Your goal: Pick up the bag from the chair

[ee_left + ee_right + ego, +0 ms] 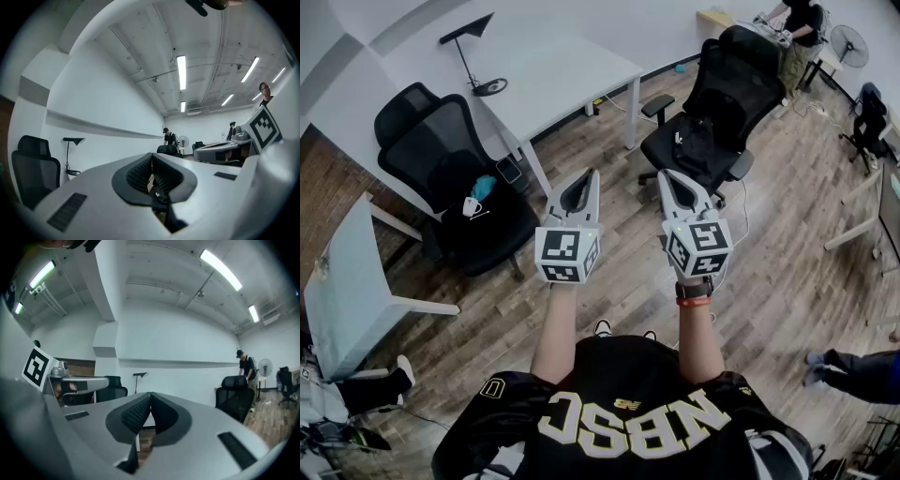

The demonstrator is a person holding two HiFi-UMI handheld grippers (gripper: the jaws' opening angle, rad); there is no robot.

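Note:
A black bag [696, 142] with a small white tag lies on the seat of the black office chair [724, 84] at the upper right of the head view. Both grippers are held up side by side in front of the person, well short of that chair. My left gripper [592, 174] is shut with nothing in it, its jaw tips meeting in its own view [152, 157]. My right gripper [667, 175] is shut and empty too [150, 394], and it is the one nearer the bag. In the right gripper view the chair [234, 397] stands at the right; the bag does not show there.
A second black chair [441, 150] at the left holds a teal item [484, 187] and a white cup [471, 206]. A white table [553, 75] stands between the chairs, with a black lamp [478, 56] on it. Another white table [352, 281] is at the left. People [853, 370] stand at the right edge and the far back.

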